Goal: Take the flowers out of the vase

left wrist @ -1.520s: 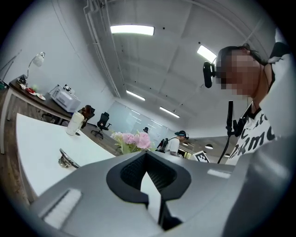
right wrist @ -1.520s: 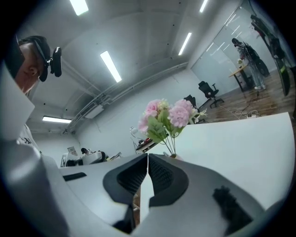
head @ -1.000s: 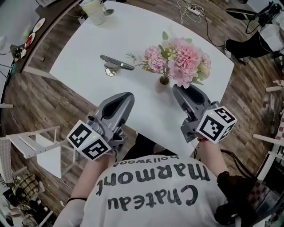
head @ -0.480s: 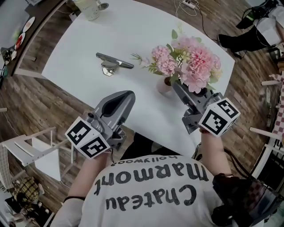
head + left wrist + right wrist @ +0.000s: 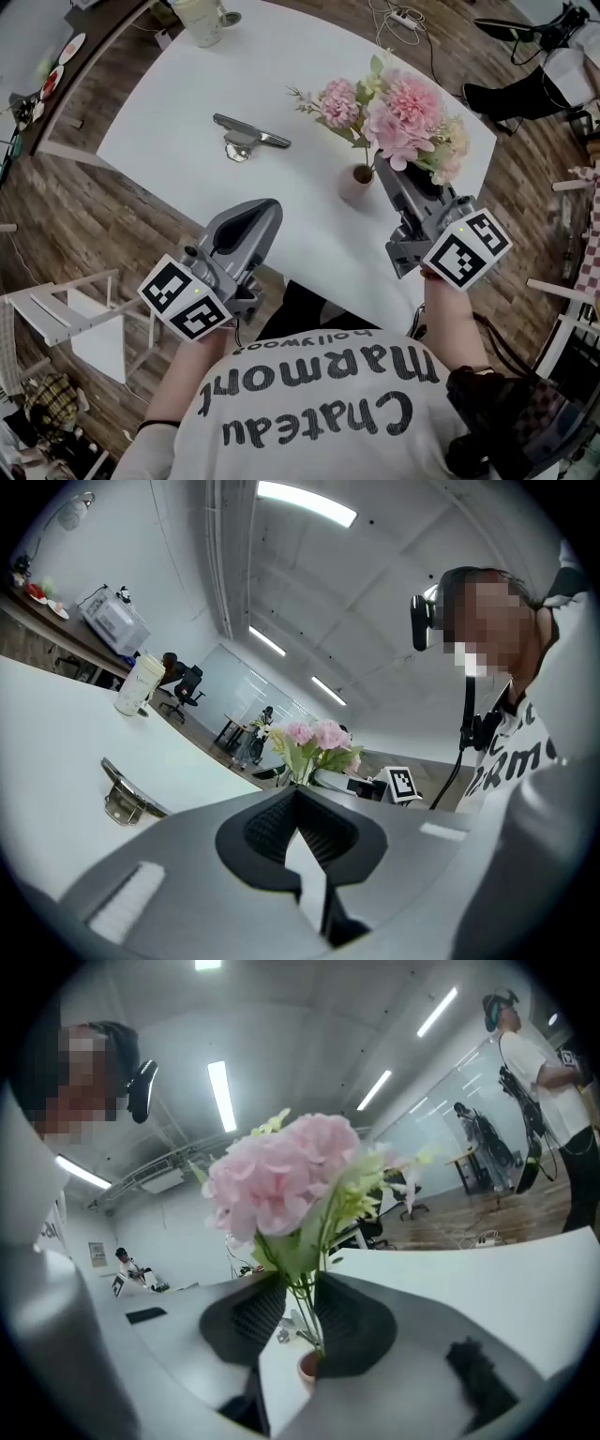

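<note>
A bunch of pink flowers [image 5: 403, 108] stands in a small pinkish vase [image 5: 357, 185] on the white table [image 5: 187, 103]. My right gripper [image 5: 382, 169] reaches in under the blooms, just above the vase mouth. In the right gripper view the green stems [image 5: 307, 1307] run up between its jaws, close to the right pad, with a gap to the left pad; the jaws are closing. The vase [image 5: 309, 1368] shows low between them. My left gripper [image 5: 267, 208] hovers near the table's front edge, shut and holding nothing; the flowers [image 5: 314, 738] show beyond its tips.
A metal tool [image 5: 246, 136] lies on the table left of the vase. A pale cup [image 5: 202, 19] stands at the far edge. A white chair frame [image 5: 66, 309] sits on the wooden floor at the left, cables [image 5: 403, 19] beyond the table.
My right gripper has risen and moved in from beside the vase to the stems above its mouth. The left gripper has stayed in place.
</note>
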Demonstrator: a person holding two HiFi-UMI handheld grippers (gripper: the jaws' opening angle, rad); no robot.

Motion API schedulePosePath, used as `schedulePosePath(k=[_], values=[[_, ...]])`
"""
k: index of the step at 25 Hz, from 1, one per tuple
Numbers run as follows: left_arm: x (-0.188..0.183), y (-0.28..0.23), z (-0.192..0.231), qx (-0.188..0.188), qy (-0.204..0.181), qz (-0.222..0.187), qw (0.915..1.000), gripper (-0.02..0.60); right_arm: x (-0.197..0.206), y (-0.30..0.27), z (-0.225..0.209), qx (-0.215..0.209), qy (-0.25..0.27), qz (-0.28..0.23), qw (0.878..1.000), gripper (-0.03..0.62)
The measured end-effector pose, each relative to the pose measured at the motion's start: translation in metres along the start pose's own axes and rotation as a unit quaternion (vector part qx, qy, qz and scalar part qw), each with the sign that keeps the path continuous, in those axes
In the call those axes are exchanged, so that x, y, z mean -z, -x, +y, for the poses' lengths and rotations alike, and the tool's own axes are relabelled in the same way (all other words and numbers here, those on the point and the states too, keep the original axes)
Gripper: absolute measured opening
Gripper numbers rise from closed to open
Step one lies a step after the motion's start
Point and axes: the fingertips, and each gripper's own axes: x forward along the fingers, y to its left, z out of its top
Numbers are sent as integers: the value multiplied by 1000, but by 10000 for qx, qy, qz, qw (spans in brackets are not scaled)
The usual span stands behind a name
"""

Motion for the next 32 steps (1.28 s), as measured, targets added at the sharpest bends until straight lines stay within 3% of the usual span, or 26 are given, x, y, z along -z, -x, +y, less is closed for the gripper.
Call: schedulePosePath(k=[11,19,26,32], values=[[-12,12,-27,-190,-285,-349,9988,3,-43,10,13,-259,206,-478,9983,71],[-22,17,-85,-414,-752,-861,9926,3,-89,49,28,-660,706,-928,9910,64],[-4,21,-145,-523,-927,-1156,9876,3,-114,102,33,-827,650,-1372,9849,63],[19,30,-192,-749,-1071,-1411,9813,3,-111,150,50,-1195,731,-1362,9807,61]])
